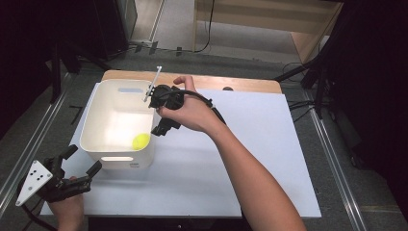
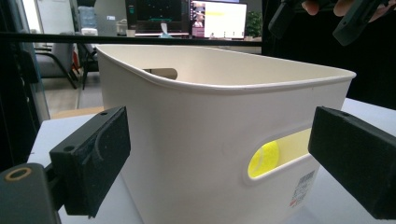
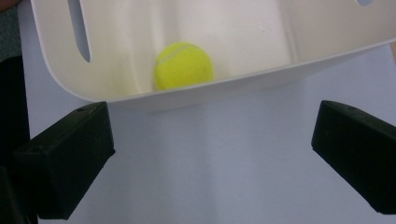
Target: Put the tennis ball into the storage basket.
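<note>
Judging from how things lie, the likeliest mishap is a knock to the white plastic bin with slotted handles (image 1: 118,122): the right gripper (image 1: 162,126) hangs just over the bin's right rim, and a careless sweep of that hand could catch the wall and shove or tip the bin across the pale sheet covering the table (image 1: 250,159). A reach into the bin could also go amiss, since the yellow-green felt tennis ball (image 1: 141,141) rests on the bin floor close against the near wall, where a jaw might jam on the rim or set the ball rolling.

The right arm stretches forward from the bottom of the high view, wrist bent so the gripper tilts down toward the bin; its jaws stand well apart, holding nothing. The left gripper (image 1: 77,169) sits low at the near left corner of the sheet, held level and aimed at the bin's near handle slot, jaws likewise spread wide and empty
</note>
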